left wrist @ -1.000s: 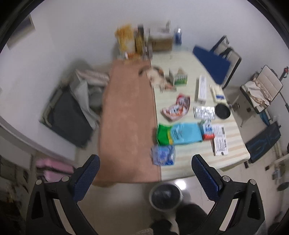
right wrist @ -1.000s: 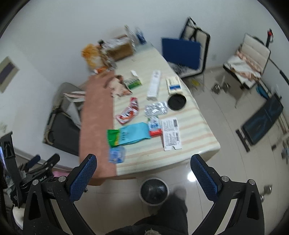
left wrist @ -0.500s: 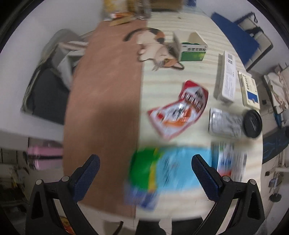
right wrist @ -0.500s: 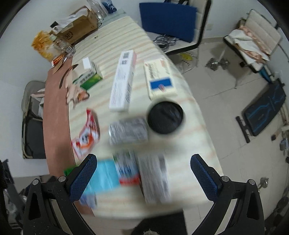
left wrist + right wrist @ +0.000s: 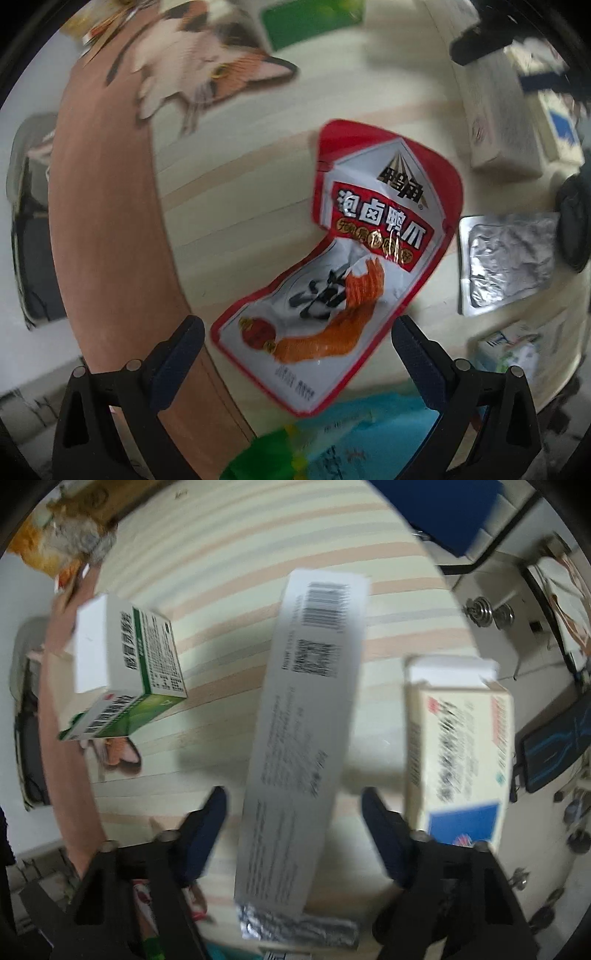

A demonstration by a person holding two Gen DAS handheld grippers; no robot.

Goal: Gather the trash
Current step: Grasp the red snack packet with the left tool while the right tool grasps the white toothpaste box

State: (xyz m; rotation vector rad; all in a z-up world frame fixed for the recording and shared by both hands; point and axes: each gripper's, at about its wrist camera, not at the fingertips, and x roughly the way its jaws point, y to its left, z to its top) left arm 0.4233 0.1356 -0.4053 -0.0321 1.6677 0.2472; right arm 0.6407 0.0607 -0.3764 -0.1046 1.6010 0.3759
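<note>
My left gripper (image 5: 295,350) is open, low over a red and white snack wrapper (image 5: 347,266) that lies flat on the striped table (image 5: 236,192), its lower end between the jaws. My right gripper (image 5: 295,823) is open around the near end of a long white box (image 5: 306,723) with a barcode, which lies on the table (image 5: 229,546). A silver blister pack shows in the left wrist view (image 5: 506,266) and under the box's near end in the right wrist view (image 5: 295,928).
A green and white box (image 5: 125,668) lies to the left, a cream box with a blue patch (image 5: 458,760) to the right. A cat picture (image 5: 207,62), a brown table runner (image 5: 107,229) and a blue and green packet (image 5: 332,446) surround the wrapper. A black lid (image 5: 574,225) is at right.
Both grippers have dropped from high above the table to just over it. The left has closed in on the red wrapper, the right on the long white box. Both stay open.
</note>
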